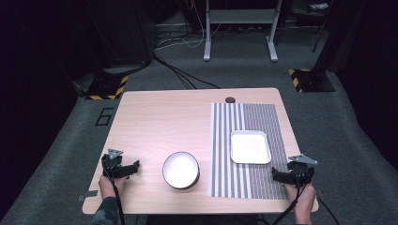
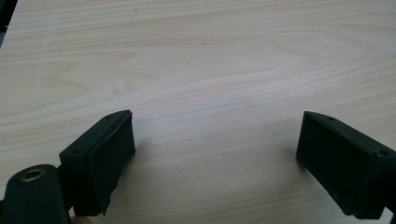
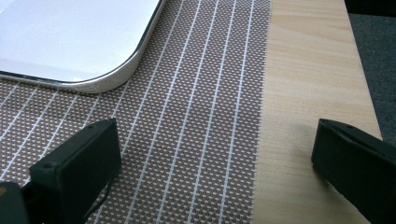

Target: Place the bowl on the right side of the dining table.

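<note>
A round bowl [image 1: 180, 169] with a dark outside and white inside stands near the table's front middle. A white square tray [image 1: 250, 146] [image 3: 70, 37] lies on a striped placemat [image 1: 248, 150] [image 3: 196, 121] at the right. My left gripper [image 1: 133, 166] [image 2: 215, 154] rests at the front left, a little left of the bowl, its jaws wide apart over bare wood. Held at the front right corner, my right gripper [image 1: 277, 176] [image 3: 215, 163] is open over the placemat's edge, just below the tray, with nothing between its jaws.
The wooden table [image 1: 159, 122] has bare surface across its left and back. A small dark round cap [image 1: 230, 100] sits at the back edge. Beyond the table are grey carpet, cables, a desk frame [image 1: 239, 28] and hazard-striped bases [image 1: 108, 86].
</note>
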`<state>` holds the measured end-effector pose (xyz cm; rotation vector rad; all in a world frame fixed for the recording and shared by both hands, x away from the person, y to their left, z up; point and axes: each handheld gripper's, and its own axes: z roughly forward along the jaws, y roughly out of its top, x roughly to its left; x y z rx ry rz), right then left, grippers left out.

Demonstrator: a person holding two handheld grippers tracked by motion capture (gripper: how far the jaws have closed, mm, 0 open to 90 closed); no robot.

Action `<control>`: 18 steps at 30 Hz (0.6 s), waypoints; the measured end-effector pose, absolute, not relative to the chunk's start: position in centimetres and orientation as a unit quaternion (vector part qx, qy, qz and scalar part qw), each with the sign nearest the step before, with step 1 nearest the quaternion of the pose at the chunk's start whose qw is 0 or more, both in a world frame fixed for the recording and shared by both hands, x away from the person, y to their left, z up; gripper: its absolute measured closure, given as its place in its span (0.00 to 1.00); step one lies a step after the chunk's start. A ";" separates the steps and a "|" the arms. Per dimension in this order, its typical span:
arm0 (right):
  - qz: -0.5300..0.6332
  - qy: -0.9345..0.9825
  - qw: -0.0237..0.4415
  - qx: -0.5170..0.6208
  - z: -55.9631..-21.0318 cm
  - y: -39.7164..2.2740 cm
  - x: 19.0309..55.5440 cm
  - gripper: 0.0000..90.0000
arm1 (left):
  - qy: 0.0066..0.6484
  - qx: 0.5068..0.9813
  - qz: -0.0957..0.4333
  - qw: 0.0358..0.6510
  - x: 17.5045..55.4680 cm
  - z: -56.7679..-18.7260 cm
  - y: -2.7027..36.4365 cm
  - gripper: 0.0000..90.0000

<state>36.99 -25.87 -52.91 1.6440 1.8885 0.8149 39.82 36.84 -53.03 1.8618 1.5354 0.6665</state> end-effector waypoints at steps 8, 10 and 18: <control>0.301 0.697 0.250 0.602 -52.9 -25.9 37.0 0.01 | 0.586 0.704 0.253 0.311 39.8 -53.0 36.8 0.12; 0.301 0.697 0.250 0.601 -52.9 -25.9 37.0 0.01 | 0.586 0.703 0.255 0.311 39.8 -53.0 36.8 0.12; 0.304 0.699 0.249 0.598 -52.9 -25.9 37.0 0.02 | 0.593 0.699 0.256 0.308 39.6 -53.0 36.7 0.11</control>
